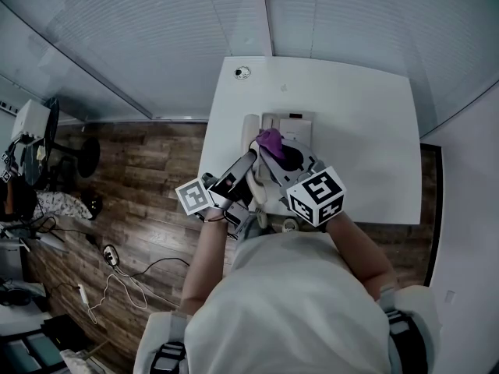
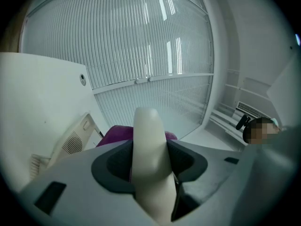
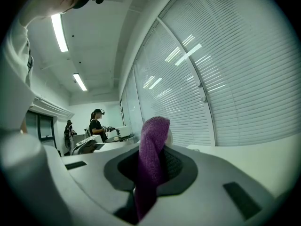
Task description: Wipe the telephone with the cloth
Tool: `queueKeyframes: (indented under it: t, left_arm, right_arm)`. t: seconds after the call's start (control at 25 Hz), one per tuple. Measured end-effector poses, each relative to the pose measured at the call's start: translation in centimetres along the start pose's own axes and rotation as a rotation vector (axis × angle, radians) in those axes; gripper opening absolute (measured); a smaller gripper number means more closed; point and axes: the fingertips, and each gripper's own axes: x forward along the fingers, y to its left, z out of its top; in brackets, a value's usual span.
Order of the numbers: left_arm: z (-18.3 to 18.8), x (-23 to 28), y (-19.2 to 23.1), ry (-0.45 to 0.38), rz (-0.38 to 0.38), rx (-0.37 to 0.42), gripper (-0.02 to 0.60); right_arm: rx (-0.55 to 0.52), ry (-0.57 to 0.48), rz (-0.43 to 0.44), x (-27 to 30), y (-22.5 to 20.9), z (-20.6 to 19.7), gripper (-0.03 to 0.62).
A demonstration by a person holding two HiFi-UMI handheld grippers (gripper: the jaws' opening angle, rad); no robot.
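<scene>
1. A white surface (image 1: 366, 131) stands against window blinds (image 1: 156, 37) in a bright room, with dark wood floor (image 1: 140, 201) on its left side.
2. The telephone base (image 1: 295, 123) sits on the surface about midway between its near and far edges, left of centre.
3. My left tool (image 2: 149, 168) is clamped on the cream handset (image 2: 148, 126), which is lifted off the base. The pads press both of its sides.
4. The handset's long axis runs along the way the left tool points, away from the near edge and tilted a little upward. Its free end stands out past the jaws.
5. My right tool (image 3: 151, 173) pinches the purple cloth (image 3: 153, 135), and a fold of cloth stands up beyond the tips.
6. The cloth lies just behind the handset's free end, on the right, above the base. I cannot tell whether they touch.
7. I judge the right tool is the one to move, drawing the cloth along the handset's length while the left tool holds it.
</scene>
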Motion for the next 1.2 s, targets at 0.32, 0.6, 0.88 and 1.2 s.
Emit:
queueKeyframes:
  t: [0.32, 0.6, 0.88, 1.2]
  left_arm:
    - [0.2, 0.4, -0.3, -0.003, -0.010, 0.003, 0.223]
    - [1.4, 1.1, -0.3, -0.014, -0.013, 0.007, 0.223]
    - [1.6, 1.1, -0.6, -0.027, -0.007, 0.029, 0.223]
    - [2.4, 0.9, -0.3, -0.048, 0.007, 0.060, 0.222]
  right_arm:
    - [0.023, 0.025, 0.018, -0.1, 0.6, -0.9, 0.060]
    - [0.039, 0.081, 0.036, 0.4, 0.3, -1.9, 0.060]
    - [0.033, 0.110, 0.085, -0.2, 1.8, -3.0, 0.060]
    - [0.032, 0.112, 0.127, -1.1, 2.4, -3.6, 0.060]
